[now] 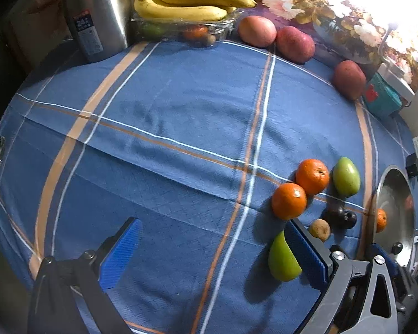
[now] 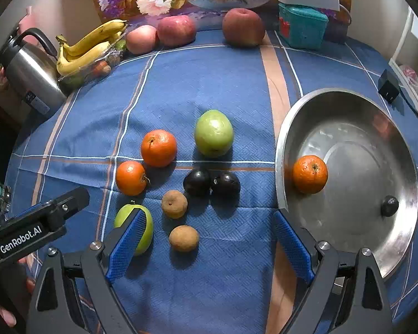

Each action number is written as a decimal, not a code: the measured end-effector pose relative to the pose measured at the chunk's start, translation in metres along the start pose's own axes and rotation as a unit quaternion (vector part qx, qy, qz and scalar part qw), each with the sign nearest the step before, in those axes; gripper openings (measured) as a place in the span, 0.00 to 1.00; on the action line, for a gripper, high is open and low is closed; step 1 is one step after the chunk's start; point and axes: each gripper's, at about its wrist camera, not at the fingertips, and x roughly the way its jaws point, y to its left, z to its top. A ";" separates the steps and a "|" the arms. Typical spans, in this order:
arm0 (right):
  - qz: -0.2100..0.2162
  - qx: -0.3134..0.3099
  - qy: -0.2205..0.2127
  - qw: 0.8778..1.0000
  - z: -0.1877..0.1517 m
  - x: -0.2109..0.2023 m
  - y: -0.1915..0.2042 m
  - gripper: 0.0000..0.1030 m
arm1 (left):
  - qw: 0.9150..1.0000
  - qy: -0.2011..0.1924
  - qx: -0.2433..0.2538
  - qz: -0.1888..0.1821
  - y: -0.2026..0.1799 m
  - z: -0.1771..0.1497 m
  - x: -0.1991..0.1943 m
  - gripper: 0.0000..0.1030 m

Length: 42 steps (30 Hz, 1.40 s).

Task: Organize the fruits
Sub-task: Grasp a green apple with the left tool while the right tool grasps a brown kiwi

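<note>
In the right wrist view my right gripper (image 2: 209,215) is open above the blue cloth. One brown fruit (image 2: 184,238) lies between its fingers and another (image 2: 174,204) just beyond. Ahead lie two dark plums (image 2: 197,181), two oranges (image 2: 158,147), and a green apple (image 2: 214,133). A second green fruit (image 2: 146,232) is half hidden behind the left finger. The steel bowl (image 2: 281,144) on the right holds an orange (image 2: 310,174) and a small dark fruit (image 2: 389,206). My left gripper (image 1: 212,221) is open over bare cloth, with a green fruit (image 1: 282,258) beside its right finger.
At the back, bananas (image 2: 83,47) rest on a glass tray of small fruit, and three red apples (image 2: 176,30) stand along a floral picture. A steel kettle (image 2: 30,80) is back left and a teal box (image 2: 302,26) back right. A hand holds the left tool at lower left.
</note>
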 end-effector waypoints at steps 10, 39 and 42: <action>0.012 0.005 0.007 1.000 -0.006 0.007 0.002 0.89 | 0.998 0.011 0.006 -0.066 -0.018 -0.005 0.002 0.97; 0.023 -0.026 0.035 0.999 -0.016 0.022 0.014 0.39 | 0.989 0.084 0.012 -0.124 -0.057 -0.027 0.044 0.45; 0.035 -0.026 0.039 0.998 -0.016 0.024 0.017 0.33 | 0.988 0.087 0.009 -0.131 -0.058 -0.029 0.045 0.43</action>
